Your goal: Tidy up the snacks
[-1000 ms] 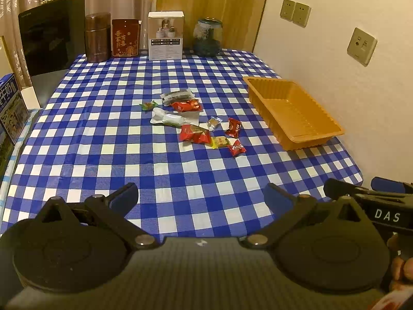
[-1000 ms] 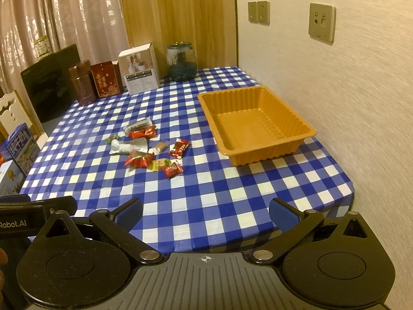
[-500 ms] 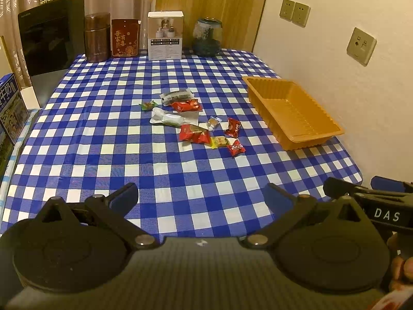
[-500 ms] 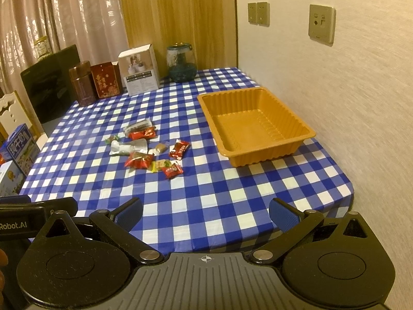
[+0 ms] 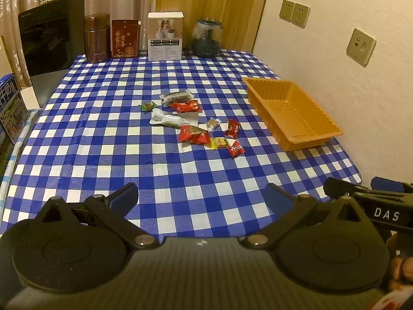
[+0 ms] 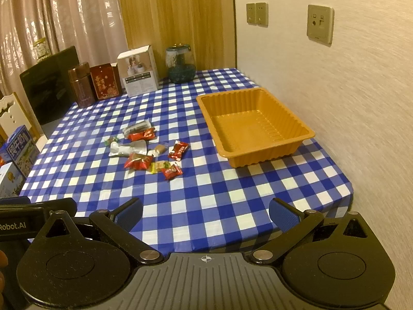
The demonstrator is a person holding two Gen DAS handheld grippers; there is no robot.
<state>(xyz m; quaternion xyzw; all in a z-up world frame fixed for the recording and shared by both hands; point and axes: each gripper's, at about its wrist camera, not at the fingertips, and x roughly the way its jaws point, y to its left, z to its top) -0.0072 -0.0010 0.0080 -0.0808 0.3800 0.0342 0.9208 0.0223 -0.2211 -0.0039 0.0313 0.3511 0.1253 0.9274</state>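
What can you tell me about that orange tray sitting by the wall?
The orange tray is a shallow rectangular tub of what looks like thin molded plastic, with ribbed, fluted walls and a flat flared rim. It sits upright and empty on the blue checked tablecloth, close to the wall. The snacks lie apart from it to its left; nothing touches it but the cloth.

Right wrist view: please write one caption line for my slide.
Open right gripper held above the checkered table, facing scattered snack packets and an empty orange tray.
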